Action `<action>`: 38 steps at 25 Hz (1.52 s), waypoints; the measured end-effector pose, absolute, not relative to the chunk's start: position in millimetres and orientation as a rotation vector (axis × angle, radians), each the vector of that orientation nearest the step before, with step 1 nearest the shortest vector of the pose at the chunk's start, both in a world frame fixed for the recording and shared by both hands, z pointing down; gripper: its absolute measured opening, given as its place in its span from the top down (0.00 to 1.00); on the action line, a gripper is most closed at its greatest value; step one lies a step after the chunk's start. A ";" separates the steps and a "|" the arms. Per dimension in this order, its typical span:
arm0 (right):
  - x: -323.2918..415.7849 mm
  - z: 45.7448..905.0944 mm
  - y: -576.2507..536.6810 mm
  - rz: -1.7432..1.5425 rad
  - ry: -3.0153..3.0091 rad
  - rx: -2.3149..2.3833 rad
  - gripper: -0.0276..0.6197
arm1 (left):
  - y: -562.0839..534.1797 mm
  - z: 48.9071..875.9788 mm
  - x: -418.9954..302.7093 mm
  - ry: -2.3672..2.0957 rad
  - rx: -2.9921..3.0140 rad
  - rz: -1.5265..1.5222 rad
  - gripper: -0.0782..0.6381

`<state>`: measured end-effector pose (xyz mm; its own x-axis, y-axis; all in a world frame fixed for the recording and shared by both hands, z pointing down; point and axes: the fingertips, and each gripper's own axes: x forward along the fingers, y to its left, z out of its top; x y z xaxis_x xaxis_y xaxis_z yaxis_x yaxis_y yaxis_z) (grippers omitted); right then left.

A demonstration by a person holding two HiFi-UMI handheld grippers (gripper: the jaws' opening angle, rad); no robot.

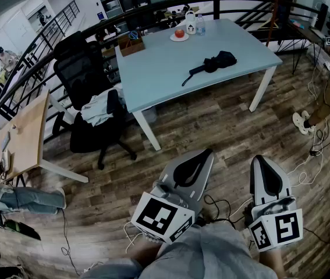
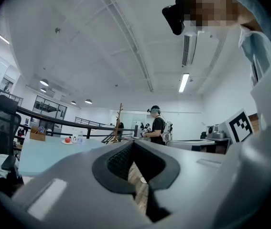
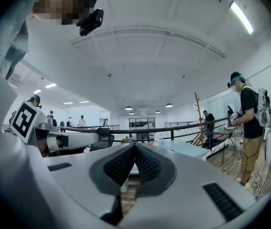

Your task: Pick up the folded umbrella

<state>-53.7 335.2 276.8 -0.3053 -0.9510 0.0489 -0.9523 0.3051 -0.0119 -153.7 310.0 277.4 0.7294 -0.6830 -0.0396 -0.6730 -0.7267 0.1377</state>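
A black folded umbrella (image 1: 214,63) lies on the pale blue table (image 1: 153,74), towards its right side, with its strap trailing to the left. My left gripper (image 1: 202,154) and right gripper (image 1: 259,159) are held low over the wooden floor, well short of the table, both level and pointing towards it. The left gripper (image 2: 133,145) is shut with nothing between its jaws. The right gripper (image 3: 135,148) is also shut and empty. The table edge (image 2: 39,151) shows at the left of the left gripper view; the umbrella is not visible in either gripper view.
A black office chair (image 1: 89,97) with cloth on it stands left of the table. A plate with a red fruit (image 1: 179,35), bottles (image 1: 191,22) and a brown box (image 1: 131,44) sit at the table's far edge. A wooden desk (image 1: 22,135) is at left; cables (image 1: 310,150) lie at right. A person (image 3: 247,123) stands nearby.
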 end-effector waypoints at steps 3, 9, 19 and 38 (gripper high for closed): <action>-53.8 276.8 336.3 0.055 -2.515 1.827 0.96 | 312.8 278.4 -157.8 -1.127 2.812 -0.132 0.88; -63.0 278.7 332.1 0.054 -2.522 1.809 0.96 | 308.2 282.9 -168.3 -1.129 2.778 -0.149 0.88; -62.7 282.5 328.6 0.071 -2.488 1.837 0.96 | 301.0 285.4 -168.7 -1.103 2.783 -0.159 0.88; -73.6 280.9 330.1 0.032 -2.505 1.794 0.96 | 305.9 277.5 -183.6 -1.174 2.784 -0.191 0.88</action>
